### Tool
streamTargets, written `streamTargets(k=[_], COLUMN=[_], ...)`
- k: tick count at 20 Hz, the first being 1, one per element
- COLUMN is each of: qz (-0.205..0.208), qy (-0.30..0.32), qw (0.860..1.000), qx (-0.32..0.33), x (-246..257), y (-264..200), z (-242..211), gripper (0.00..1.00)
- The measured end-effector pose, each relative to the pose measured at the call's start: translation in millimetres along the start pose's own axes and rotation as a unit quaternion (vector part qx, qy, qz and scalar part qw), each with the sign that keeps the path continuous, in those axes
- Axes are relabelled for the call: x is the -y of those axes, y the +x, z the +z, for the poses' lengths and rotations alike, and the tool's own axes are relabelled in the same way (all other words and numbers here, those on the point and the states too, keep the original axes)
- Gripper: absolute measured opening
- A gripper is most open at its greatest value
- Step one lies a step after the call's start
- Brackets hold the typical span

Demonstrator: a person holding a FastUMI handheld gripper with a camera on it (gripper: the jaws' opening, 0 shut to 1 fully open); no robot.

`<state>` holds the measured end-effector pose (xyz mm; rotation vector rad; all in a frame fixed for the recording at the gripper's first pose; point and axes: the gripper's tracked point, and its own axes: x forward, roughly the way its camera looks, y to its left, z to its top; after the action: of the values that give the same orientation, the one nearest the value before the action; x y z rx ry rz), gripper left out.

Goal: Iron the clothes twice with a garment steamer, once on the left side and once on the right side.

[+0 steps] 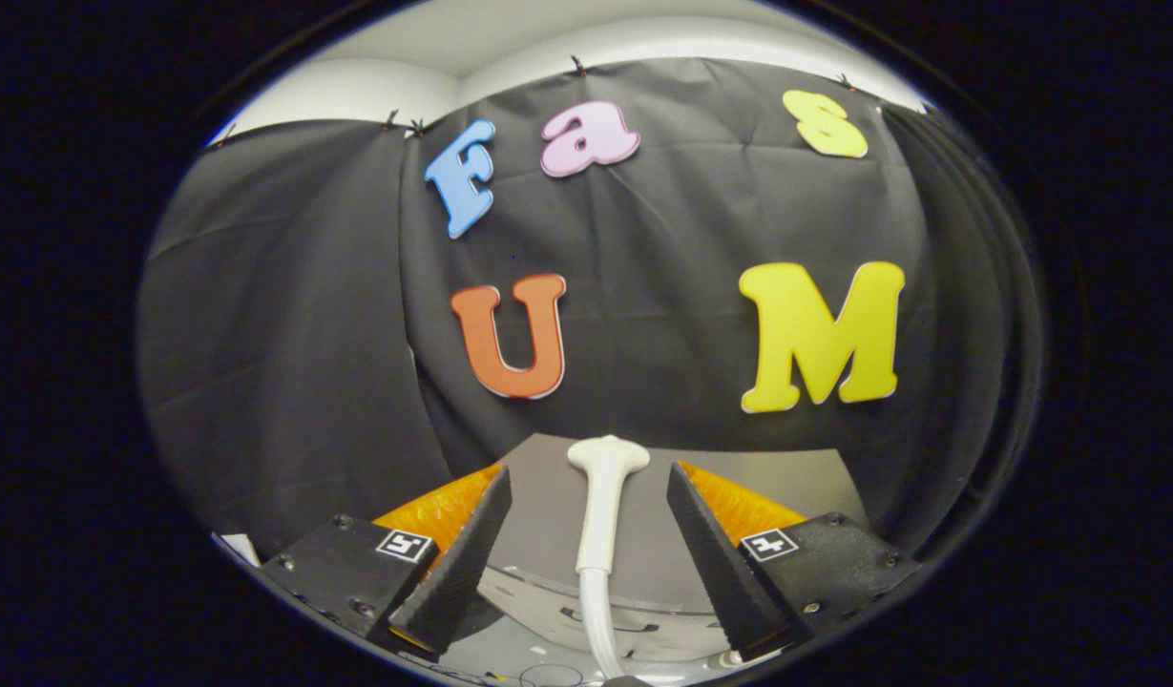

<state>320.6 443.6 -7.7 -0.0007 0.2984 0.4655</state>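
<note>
Gripper [589, 534] fingers spread wide, holding nothing; garment steamer [602, 515] stands upright between them, clear of both, long axis running near-to-far, head [608, 456] at the far end level with the fingertips, so closing in place should likely catch the handle.

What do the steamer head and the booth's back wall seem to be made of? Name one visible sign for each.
Steamer head, standing between the open claw's fingers, untouched: probably moulded plastic, smooth and cream-white with a soft sheen. Back wall: black cloth, matte, creased and clipped along its top edge.
</note>
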Motion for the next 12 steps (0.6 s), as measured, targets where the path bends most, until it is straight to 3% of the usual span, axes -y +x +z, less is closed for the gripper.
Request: streamTargets(k=[3,6,12], qz=[-0.021,-0.039,-0.043], qy=[0.008,0.009,0.004], qw=[0.999,0.995,0.987], qx=[-0.049,-0.092,-0.156], x=[5.7,14.8,22.4], y=[43.8,76.2,106.7], z=[-26.0,-54.2,-98.8], gripper=[1.00,0.93,0.83])
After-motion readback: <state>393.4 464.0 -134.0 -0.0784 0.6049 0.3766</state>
